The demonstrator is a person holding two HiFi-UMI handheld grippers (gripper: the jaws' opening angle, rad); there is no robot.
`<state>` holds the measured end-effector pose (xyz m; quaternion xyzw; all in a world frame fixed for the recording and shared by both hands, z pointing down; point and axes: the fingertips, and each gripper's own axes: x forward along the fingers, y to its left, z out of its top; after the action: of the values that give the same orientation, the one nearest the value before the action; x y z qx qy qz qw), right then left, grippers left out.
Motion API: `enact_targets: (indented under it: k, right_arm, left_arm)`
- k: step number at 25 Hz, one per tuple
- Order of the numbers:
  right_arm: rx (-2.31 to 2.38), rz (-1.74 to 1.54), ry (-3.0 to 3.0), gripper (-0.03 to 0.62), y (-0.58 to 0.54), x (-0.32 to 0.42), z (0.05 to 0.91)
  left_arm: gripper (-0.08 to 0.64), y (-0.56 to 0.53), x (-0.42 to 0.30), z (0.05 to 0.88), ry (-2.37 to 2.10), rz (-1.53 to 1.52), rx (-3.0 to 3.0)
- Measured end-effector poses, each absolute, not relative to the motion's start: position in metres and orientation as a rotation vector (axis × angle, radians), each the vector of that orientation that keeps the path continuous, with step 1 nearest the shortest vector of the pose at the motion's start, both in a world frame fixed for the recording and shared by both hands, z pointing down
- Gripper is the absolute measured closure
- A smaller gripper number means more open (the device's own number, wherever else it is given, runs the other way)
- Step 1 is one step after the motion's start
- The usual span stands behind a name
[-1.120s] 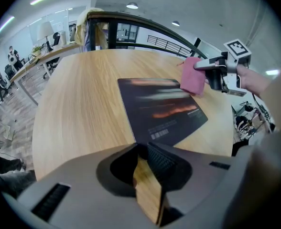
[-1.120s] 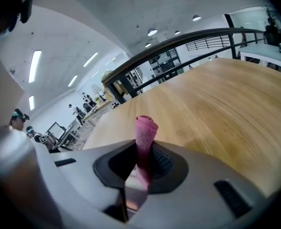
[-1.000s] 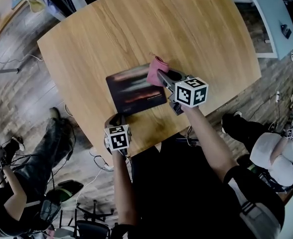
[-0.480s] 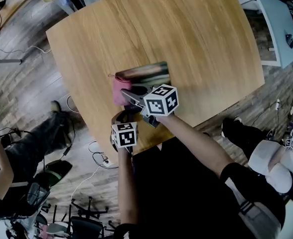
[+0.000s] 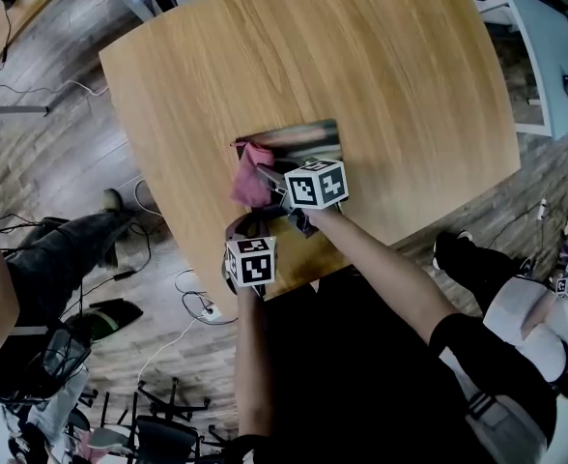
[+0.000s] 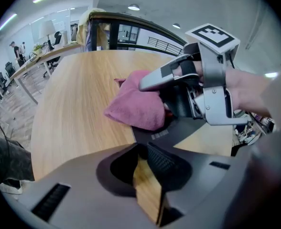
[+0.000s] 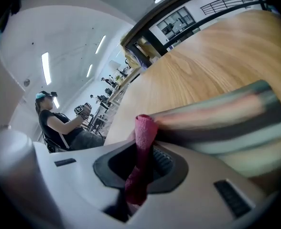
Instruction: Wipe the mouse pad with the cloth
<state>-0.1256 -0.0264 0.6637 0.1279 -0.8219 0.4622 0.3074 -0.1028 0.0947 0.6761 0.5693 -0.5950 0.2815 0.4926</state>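
Note:
The dark mouse pad (image 5: 298, 139) lies on the wooden table (image 5: 381, 56) near its front edge. A pink cloth (image 5: 251, 184) rests on the pad's left part, and my right gripper (image 5: 268, 180) is shut on it. In the right gripper view the cloth (image 7: 143, 142) stands pinched between the jaws, with the blurred pad (image 7: 226, 123) just behind. My left gripper (image 5: 243, 225) sits at the pad's near corner, pointing steeply down. In the left gripper view its jaws stand apart with bare wood in the gap, and the cloth (image 6: 135, 106), pad (image 6: 178, 128) and right gripper (image 6: 147, 87) lie just ahead.
The table's front edge (image 5: 274, 288) runs right beside my left gripper. A seated person (image 5: 14, 288) and floor cables (image 5: 192, 307) are at the left. A white desk (image 5: 545, 46) stands at the upper right, and another person (image 5: 525, 327) is at the lower right.
My right gripper has swept the pink cloth from the pad's right far corner across to its left near part. The left gripper has stayed at the pad's near corner.

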Motion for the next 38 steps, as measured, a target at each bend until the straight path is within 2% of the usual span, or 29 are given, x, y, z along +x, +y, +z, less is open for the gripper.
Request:
enact_targets:
  k: [38]
  right_arm:
    - [0.724, 1.11, -2.114, 0.529, -0.119, 0.044, 0.663]
  left_arm:
    - [0.483, 0.097, -0.108, 0.673, -1.42, 0.747, 1.352]
